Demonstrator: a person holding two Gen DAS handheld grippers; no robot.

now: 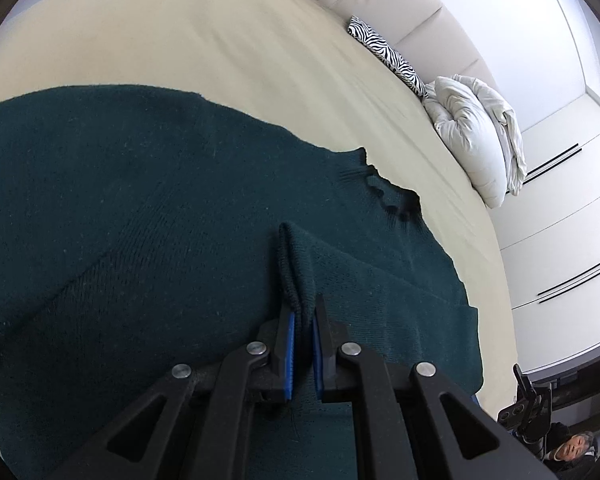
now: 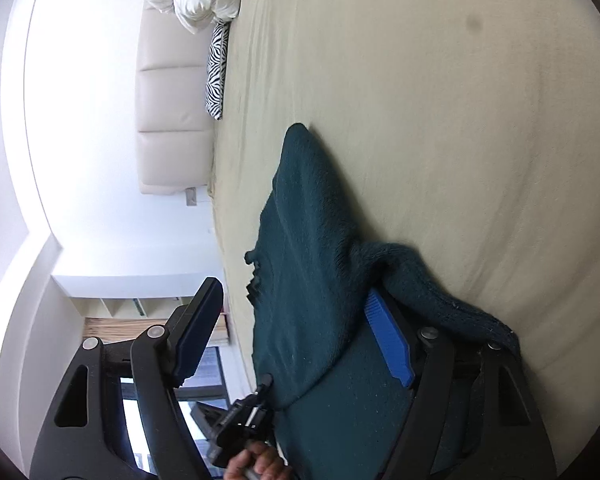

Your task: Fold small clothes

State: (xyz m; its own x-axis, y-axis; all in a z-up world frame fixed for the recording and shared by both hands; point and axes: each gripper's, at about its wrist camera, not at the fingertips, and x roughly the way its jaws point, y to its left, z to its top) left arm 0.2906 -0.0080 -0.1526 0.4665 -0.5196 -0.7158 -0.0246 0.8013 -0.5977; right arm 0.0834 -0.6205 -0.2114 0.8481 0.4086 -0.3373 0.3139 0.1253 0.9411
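Pinching sweater [image 1: 140, 200] cuff in left gripper [image 1: 303, 320] to fold sleeve inward; right gripper [image 2: 296, 340] jaws wide open over bed [image 2: 440, 100].

The bed [image 1: 180, 40] lies bare beyond the dark green sweater [image 1: 120, 200], giving open room toward its far edge. Along the headboard [image 1: 400, 4] edge, a zebra-striped cushion [image 1: 388, 56] and a white pillow [image 1: 472, 136] stand in the way. The sweater itself covers the near edge.
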